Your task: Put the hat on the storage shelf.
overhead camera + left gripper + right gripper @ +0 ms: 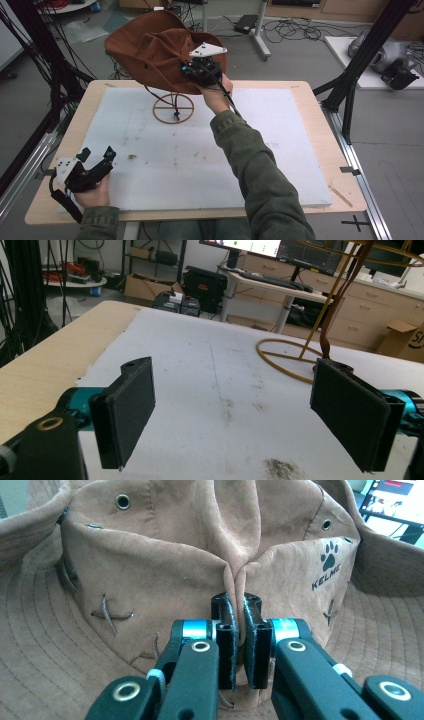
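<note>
A brown suede hat with a wide brim hangs tilted over a thin wire stand at the back of the table. My right gripper is at the hat's near side, shut on it. In the right gripper view its pads pinch a fold of the crown beside a paw logo. Whether the hat rests on the stand's top is hidden. My left gripper is held low at the table's front left, open with nothing in it. In its own view the jaws stand wide apart, facing the stand's base ring.
A white foam sheet covers most of the wooden table. Black frame posts stand at both sides, with cables on the floor behind. A brown cord hangs down beside the stand's stem.
</note>
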